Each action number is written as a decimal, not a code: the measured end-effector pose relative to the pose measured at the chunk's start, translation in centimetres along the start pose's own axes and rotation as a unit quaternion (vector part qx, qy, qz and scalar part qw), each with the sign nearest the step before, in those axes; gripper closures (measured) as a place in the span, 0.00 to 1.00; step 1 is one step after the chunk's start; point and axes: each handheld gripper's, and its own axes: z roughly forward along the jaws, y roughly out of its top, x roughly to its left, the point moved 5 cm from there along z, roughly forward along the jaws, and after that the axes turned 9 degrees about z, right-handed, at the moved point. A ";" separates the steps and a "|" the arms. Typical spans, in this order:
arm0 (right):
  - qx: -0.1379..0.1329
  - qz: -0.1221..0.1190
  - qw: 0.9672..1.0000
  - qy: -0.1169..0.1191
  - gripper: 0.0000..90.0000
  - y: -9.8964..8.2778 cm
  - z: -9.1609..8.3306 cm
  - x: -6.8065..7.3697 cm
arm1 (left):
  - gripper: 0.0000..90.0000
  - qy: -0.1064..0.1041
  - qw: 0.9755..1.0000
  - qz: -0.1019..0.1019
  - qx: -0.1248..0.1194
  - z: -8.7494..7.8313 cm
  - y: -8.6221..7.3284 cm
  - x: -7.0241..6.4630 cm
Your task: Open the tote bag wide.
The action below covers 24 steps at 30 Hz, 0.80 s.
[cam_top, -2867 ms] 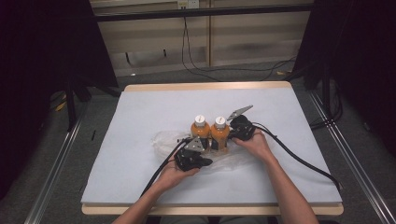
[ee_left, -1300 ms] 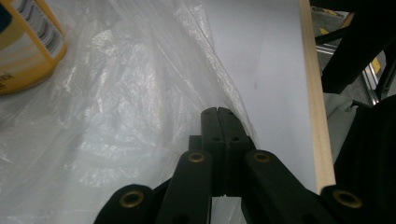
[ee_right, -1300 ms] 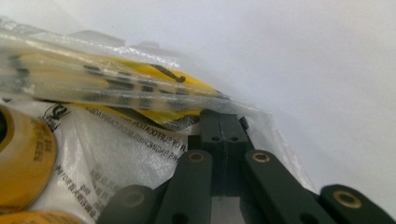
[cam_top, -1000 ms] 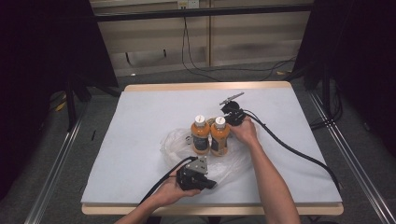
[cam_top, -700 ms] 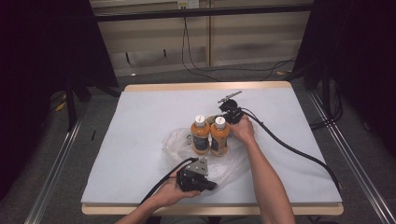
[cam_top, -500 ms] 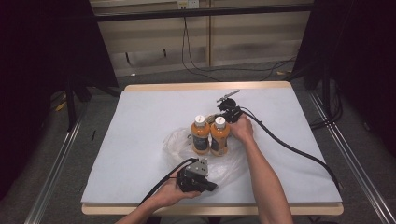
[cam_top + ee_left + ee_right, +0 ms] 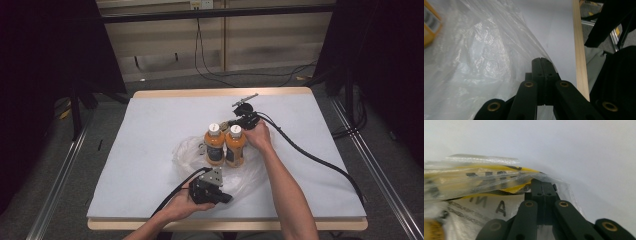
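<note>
Your left hand-held gripper (image 7: 226,199) sits low near the front edge of the bench (image 7: 150,130), and in the left gripper view its 2 black jaws are pressed together with the edge of the clear plastic bag (image 7: 187,150) caught at their tips. From that camera the film (image 7: 474,62) spreads away to the left in loose, shiny wrinkles over the white bench cover, with the wooden bench edge (image 7: 579,50) running along the right.

Your right hand-held gripper (image 7: 231,122) is at the far side of the 2 orange bottles (image 7: 225,147), just beside the right-hand bottle's white cap. In the right gripper view its jaws are also pressed together, and a fold of the bag (image 7: 499,180) lies right at their tips; the blur there is heavy, so it looks pinched rather than merely touched, but you cannot be fully sure. Yellow and black print shows through the film in that view.

The 2 bottles stand upright side by side, touching, in the middle of the bench, with the bag gathered around their bases and trailing toward you. A black cable (image 7: 310,157) runs from your right hand-held gripper off to the right across the bench.
</note>
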 end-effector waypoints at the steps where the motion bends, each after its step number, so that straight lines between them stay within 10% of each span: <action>1: 0.000 0.000 1.000 0.000 1.00 0.0 0.0 0.0 | 1.00 0.000 1.000 0.000 0.000 0.0 0.0 0.0; 17: -0.042 -0.015 0.998 0.038 1.00 -0.2 -5.2 0.9 | 1.00 0.065 0.994 -0.028 -0.077 -5.3 1.5 3.2; 24: -0.064 -0.024 0.996 0.050 1.00 -2.0 -7.9 1.6 | 1.00 0.128 0.986 -0.040 -0.102 -9.2 1.5 5.5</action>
